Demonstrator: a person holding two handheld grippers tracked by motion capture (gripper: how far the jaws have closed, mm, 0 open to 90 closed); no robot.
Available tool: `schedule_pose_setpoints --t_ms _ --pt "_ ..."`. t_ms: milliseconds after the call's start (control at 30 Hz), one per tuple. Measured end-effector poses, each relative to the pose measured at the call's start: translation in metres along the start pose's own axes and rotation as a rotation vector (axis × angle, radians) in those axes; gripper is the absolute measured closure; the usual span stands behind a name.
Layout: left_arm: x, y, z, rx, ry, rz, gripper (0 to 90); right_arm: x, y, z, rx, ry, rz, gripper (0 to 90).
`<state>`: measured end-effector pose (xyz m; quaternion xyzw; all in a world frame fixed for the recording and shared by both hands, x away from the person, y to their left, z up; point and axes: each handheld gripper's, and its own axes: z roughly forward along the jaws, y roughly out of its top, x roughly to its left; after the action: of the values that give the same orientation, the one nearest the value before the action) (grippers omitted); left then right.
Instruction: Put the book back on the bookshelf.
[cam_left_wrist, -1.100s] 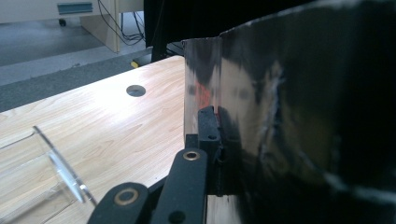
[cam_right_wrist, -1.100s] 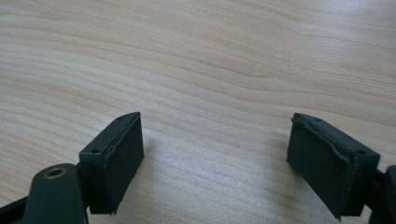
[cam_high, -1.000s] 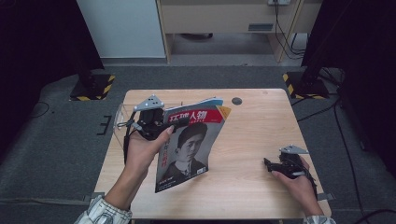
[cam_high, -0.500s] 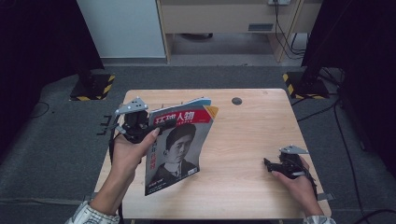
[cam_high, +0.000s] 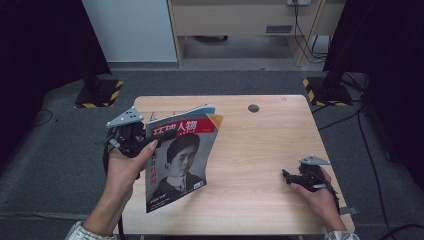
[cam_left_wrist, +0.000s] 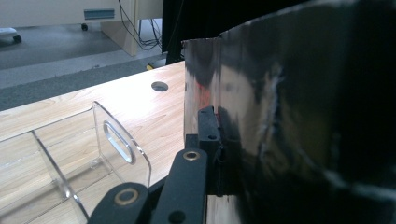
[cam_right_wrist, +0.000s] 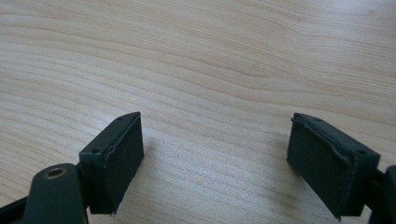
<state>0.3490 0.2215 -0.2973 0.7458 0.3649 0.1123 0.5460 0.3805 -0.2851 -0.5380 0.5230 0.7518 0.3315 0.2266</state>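
Note:
A magazine (cam_high: 180, 155) with a red masthead and a portrait on its cover hangs tilted over the left part of the wooden table (cam_high: 265, 145). My left gripper (cam_high: 159, 137) is shut on its upper left edge, held by a hand at the table's left side. In the left gripper view the magazine (cam_left_wrist: 289, 116) is a dark, glossy sheet at the right. One black jaw of the left gripper (cam_left_wrist: 219, 140) presses against it and the other jaw is hidden behind it. My right gripper (cam_high: 289, 176) rests low near the table's right front corner. Its jaws (cam_right_wrist: 229, 158) stand open over bare wood.
A clear acrylic rack (cam_left_wrist: 93, 154) with a slotted handle stands on the table just beside the left gripper. A small round hole (cam_high: 253, 108) sits near the table's far edge. Black stands with yellow-striped bases (cam_high: 97, 95) flank the table on the floor.
My left hand has carried the magazine to the left, toward the table's left edge. The right gripper has stayed where it was.

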Motion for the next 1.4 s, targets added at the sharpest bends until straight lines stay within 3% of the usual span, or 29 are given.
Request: schedule_pose_setpoints --t_ms 400,1400 --pt "0.004 -0.004 -0.014 -0.005 0.01 0.0 86.3 0.0 0.0 0.0 0.001 0.001 -0.002 18.9" --pt "0.03 -0.023 -0.051 -0.02 0.089 -0.036 86.4 0.0 0.0 0.0 0.001 0.004 -0.004 18.9"
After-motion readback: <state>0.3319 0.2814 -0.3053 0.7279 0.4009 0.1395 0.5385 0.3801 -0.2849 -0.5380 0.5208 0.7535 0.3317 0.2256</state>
